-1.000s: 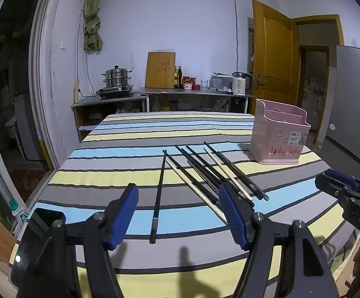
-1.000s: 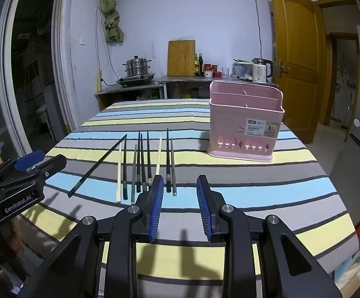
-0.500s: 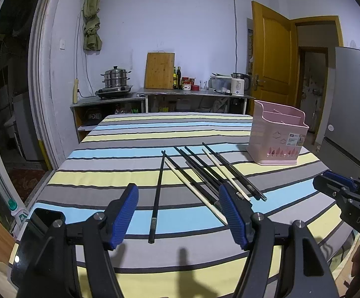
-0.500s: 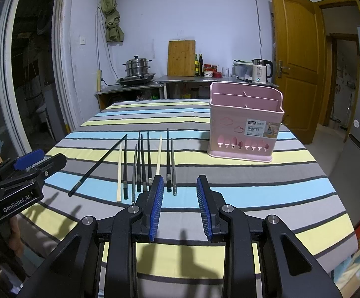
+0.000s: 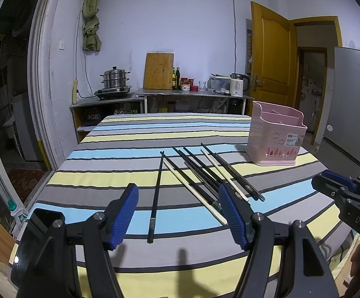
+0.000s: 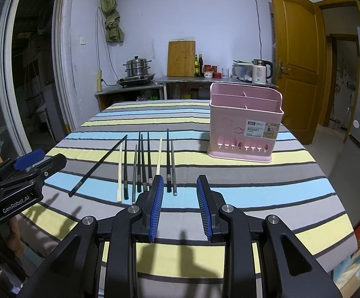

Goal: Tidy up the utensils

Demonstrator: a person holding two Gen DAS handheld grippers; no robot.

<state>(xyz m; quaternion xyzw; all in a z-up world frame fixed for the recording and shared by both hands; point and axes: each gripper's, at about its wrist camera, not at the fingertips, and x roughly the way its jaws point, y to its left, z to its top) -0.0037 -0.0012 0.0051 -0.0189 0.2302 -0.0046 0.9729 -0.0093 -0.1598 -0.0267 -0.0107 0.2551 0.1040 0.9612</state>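
I have not picked anything up yet: my left gripper [image 5: 177, 213] and right gripper [image 6: 180, 206] both hover open and empty. The chopsticks [image 6: 145, 161] lie loose on the striped table [image 6: 254, 186], left of the pink basket [image 6: 244, 129]. Next I should lower one gripper onto a single chopstick.

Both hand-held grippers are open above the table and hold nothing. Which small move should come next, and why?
Probably lower the right hand-held gripper onto the nearest chopsticks just ahead of its fingers. All chopsticks lie loose on the striped cloth, the pink basket looks empty and stands on that gripper's side, and its jaws are open with nothing between them.
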